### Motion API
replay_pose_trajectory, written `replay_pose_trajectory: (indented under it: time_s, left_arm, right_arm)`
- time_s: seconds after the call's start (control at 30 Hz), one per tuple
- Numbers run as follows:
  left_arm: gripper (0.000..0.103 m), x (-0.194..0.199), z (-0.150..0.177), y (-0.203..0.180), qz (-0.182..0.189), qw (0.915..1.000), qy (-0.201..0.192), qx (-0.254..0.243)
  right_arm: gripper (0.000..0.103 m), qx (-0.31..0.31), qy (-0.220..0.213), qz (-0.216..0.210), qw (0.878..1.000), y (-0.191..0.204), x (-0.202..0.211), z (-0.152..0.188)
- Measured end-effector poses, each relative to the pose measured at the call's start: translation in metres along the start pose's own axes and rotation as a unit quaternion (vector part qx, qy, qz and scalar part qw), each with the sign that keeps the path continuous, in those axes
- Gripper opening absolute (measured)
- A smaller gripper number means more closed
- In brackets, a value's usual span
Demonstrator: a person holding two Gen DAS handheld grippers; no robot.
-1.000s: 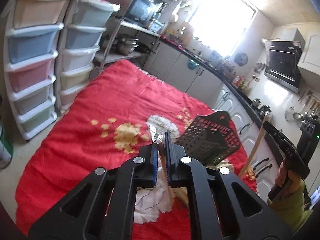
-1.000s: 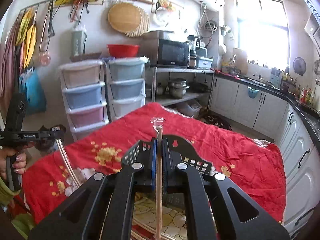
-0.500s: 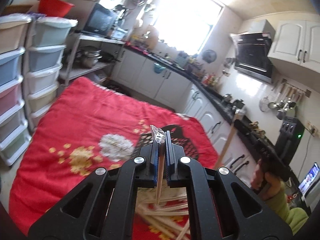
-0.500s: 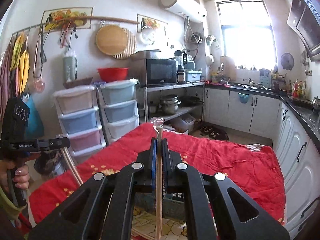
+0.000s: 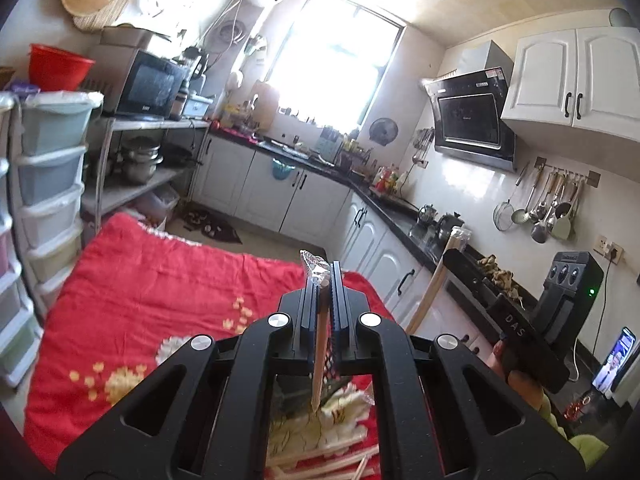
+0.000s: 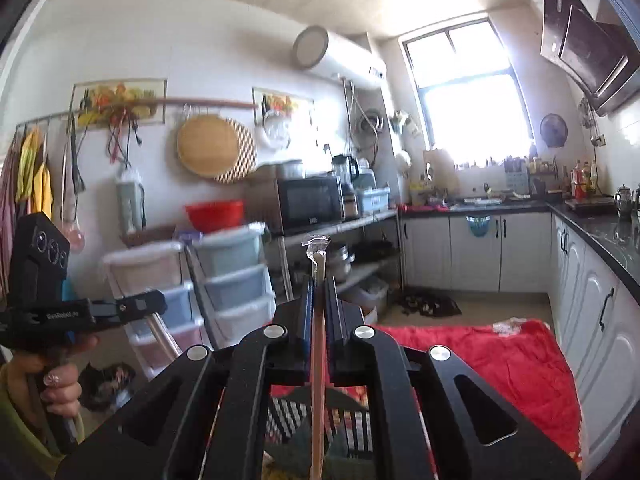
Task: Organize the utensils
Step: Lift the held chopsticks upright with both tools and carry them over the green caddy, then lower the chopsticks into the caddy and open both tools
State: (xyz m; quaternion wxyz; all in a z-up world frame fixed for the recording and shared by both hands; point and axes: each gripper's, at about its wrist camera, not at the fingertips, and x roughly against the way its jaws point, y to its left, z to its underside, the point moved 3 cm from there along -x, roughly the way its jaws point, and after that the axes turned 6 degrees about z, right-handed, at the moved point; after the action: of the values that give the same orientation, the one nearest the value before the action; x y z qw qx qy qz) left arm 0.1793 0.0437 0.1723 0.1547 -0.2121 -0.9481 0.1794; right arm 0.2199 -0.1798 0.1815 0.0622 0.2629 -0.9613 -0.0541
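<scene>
My left gripper (image 5: 324, 270) is shut on a pair of wooden chopsticks in a clear wrapper (image 5: 319, 354), held upright above the table. My right gripper (image 6: 319, 282) is shut on another wrapped pair of chopsticks (image 6: 318, 380), also upright. A black perforated utensil basket (image 6: 352, 420) sits below the right gripper, and shows partly behind the left fingers (image 5: 332, 360). Several loose chopsticks (image 5: 320, 456) lie on the red floral tablecloth (image 5: 160, 292) below the left gripper. The right gripper and its chopsticks (image 5: 430, 294) show at right in the left wrist view.
Stacked plastic drawers (image 5: 48, 184) stand left of the table. A metal shelf with a microwave (image 6: 310, 200) and pots is beyond. White cabinets and a dark counter (image 5: 384, 200) run along the right. The other hand-held gripper (image 6: 80, 312) shows at left in the right wrist view.
Both grippers have risen and tilted upward with their chopsticks. The table and basket have dropped low in both views, and more of the walls and ceiling shows.
</scene>
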Motion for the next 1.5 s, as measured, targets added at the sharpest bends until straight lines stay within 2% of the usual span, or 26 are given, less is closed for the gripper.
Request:
replay_pose_trajectory:
  time_s: [0.27, 0.5, 0.8, 1.17, 1.2, 1.27, 1.4, 1.5]
  left_arm:
    - [0.003, -0.012, -0.02, -0.001, -0.027, 0.9992, -0.02, -0.024]
    - [0.003, -0.026, -0.007, 0.021, -0.05, 0.9985, -0.011, -0.017]
    - [0.003, -0.044, 0.023, 0.039, -0.086, 0.996, 0.004, -0.025]
    - [0.003, -0.056, 0.054, 0.048, -0.098, 0.9941, 0.035, -0.033]
    - [0.005, -0.056, 0.056, 0.048, -0.099, 0.9938, 0.038, -0.033]
    - [0.014, -0.055, 0.059, 0.048, -0.102, 0.9933, 0.039, -0.036]
    - [0.032, -0.052, 0.062, 0.047, -0.105, 0.993, 0.038, -0.038]
    - [0.047, -0.047, 0.063, 0.048, -0.11, 0.9926, 0.035, -0.037]
  right_arm:
    - [0.006, -0.002, -0.046, 0.013, 0.999, -0.007, -0.014, -0.017]
    - [0.006, 0.006, -0.06, 0.047, 0.997, -0.015, -0.039, -0.004]
    - [0.006, 0.007, -0.039, 0.076, 0.996, -0.025, -0.059, 0.037]
    - [0.008, -0.016, 0.003, 0.102, 0.995, -0.034, -0.07, 0.076]
    - [0.012, -0.018, 0.007, 0.104, 0.994, -0.034, -0.07, 0.078]
    - [0.031, -0.024, 0.012, 0.104, 0.994, -0.036, -0.069, 0.081]
    - [0.033, -0.031, 0.019, 0.105, 0.994, -0.037, -0.062, 0.086]
    - [0.041, -0.029, 0.025, 0.108, 0.993, -0.035, -0.055, 0.089]
